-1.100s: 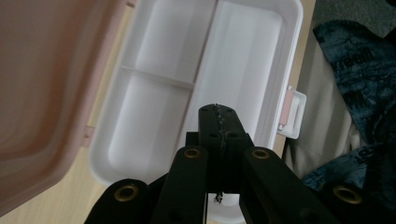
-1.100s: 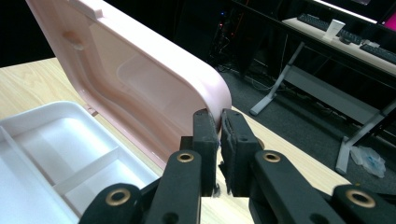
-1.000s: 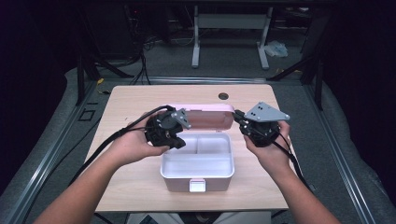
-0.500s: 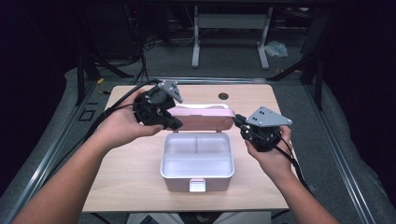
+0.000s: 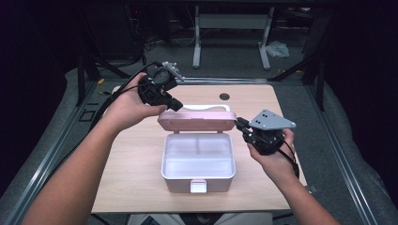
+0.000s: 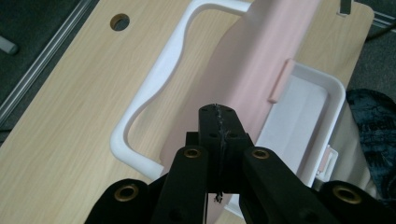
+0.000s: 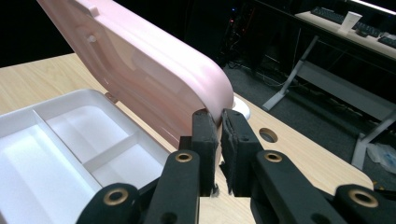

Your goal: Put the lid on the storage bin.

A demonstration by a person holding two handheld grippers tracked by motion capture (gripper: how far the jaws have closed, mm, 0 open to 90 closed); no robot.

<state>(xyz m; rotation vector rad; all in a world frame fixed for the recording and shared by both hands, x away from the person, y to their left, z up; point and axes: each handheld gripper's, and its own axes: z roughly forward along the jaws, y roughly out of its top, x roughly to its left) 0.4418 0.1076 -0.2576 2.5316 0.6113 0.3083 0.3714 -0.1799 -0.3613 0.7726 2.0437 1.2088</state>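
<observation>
A lunch box stands open mid-table, with a white divided base [image 5: 197, 159] and a pink lid [image 5: 197, 121] tilted up behind it. A white handle [image 5: 206, 108] arcs over the lid's back. My left gripper [image 5: 174, 104] is shut and empty, hovering over the lid's left end. From the left gripper view its closed jaws [image 6: 218, 112] point down at the lid's back [image 6: 252, 79], beside the handle [image 6: 154, 84] and the base [image 6: 303, 116]. My right gripper [image 5: 239, 124] pinches the lid's right end. In the right gripper view the jaws [image 7: 218, 116] grip the lid's rim [image 7: 149, 70] above the base [image 7: 70, 135].
The wooden table [image 5: 136, 159] has a round cable hole [image 5: 224, 96] behind the box. Dark floor and rails surround the table. A metal stand [image 5: 230, 23] is beyond its far edge.
My left hand has lifted from the lid's left end and moved up and back-left. The right hand and the open lid have hardly moved.
</observation>
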